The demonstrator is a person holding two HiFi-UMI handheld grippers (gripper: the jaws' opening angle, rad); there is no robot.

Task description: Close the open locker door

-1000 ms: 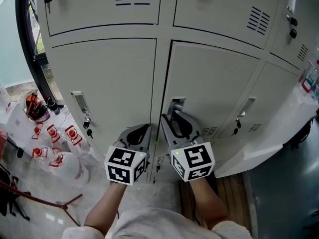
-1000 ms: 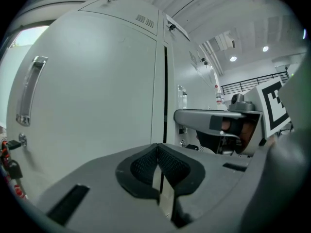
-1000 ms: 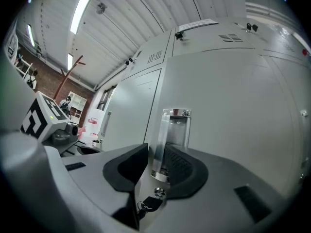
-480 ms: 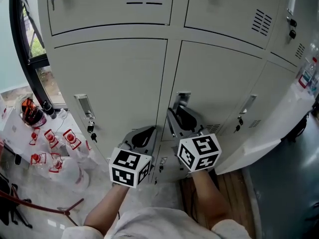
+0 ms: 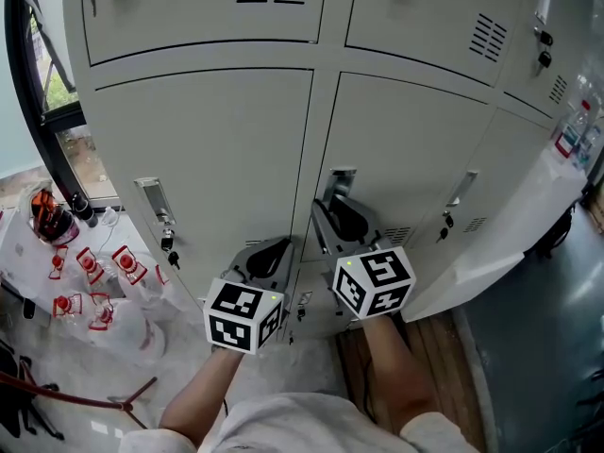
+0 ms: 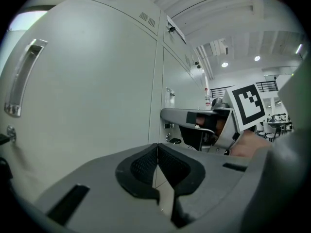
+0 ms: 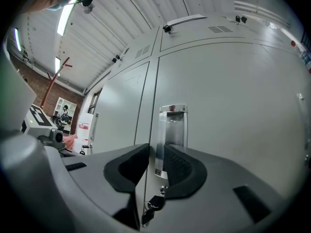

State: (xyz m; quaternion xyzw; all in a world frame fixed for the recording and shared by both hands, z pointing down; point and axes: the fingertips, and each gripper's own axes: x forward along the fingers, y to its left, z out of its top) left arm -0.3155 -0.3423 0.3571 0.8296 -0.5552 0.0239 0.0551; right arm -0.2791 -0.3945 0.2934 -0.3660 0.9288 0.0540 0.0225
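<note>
Grey lockers fill the head view. The middle locker door [image 5: 406, 149] lies nearly flush with its frame, and its chrome handle [image 5: 341, 179] [image 7: 173, 125] stands upright at the door's left edge. My right gripper [image 5: 330, 217] [image 7: 156, 166] points at that handle. Its jaws are closing with the handle's lower part in the gap between them, and I see no firm press. A small key [image 7: 151, 205] hangs below the handle. My left gripper [image 5: 271, 253] [image 6: 156, 165] is shut on nothing, aimed at the seam to the left of that door.
A pale door panel [image 5: 491, 258] swings out low on the right. The left locker door [image 5: 208, 149] has its own handle and key [image 5: 156, 206]. Plastic bags with red-printed items [image 5: 94, 281] lie on the floor at the left, beside a dark window frame [image 5: 38, 140].
The head view has shifted a little. Both grippers stay in front of the same seam and handle, and the right jaws look slightly narrower round the handle.
</note>
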